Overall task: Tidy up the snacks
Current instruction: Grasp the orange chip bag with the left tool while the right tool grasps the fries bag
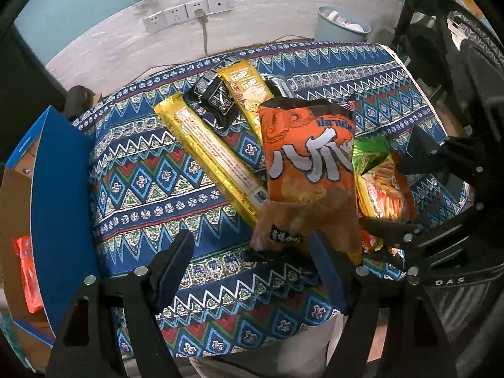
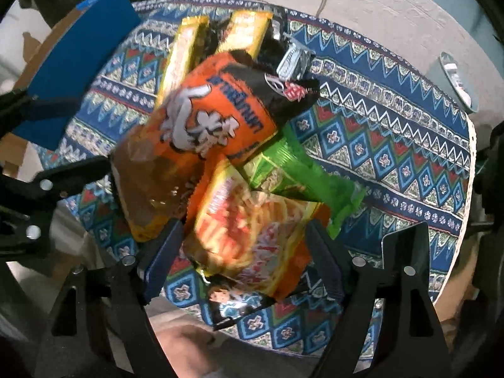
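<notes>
Both grippers pointed steeply down over the patterned tablecloth (image 1: 132,170). Left gripper (image 1: 252,261): jaws stood well apart, pads pressing on nothing; the lower end of the orange snack bag (image 1: 302,163) hung just above and between the fingertips, but whether it touched the right-hand pad could not be told. Right gripper (image 2: 242,252): jaws stood wide, one on each side of the yellow-orange noodle-snack packet (image 2: 249,236); the pads did not visibly clamp it, and motion blur hid any contact.

The snacks lay heaped at the table's middle. The orange bag overlapped the noodle-snack packet, and a green packet (image 2: 302,170) lay across that packet's far end. Beyond them lay two long gold packs (image 1: 208,154), side by side, with a small black packet (image 1: 217,100) between them.

Containers: a blue-sided cardboard box (image 1: 56,189) stood at the table's left edge, holding a red-orange packet (image 1: 28,274). A pale bin (image 1: 340,28) stood on the floor beyond the table; its contents could not be made out.
</notes>
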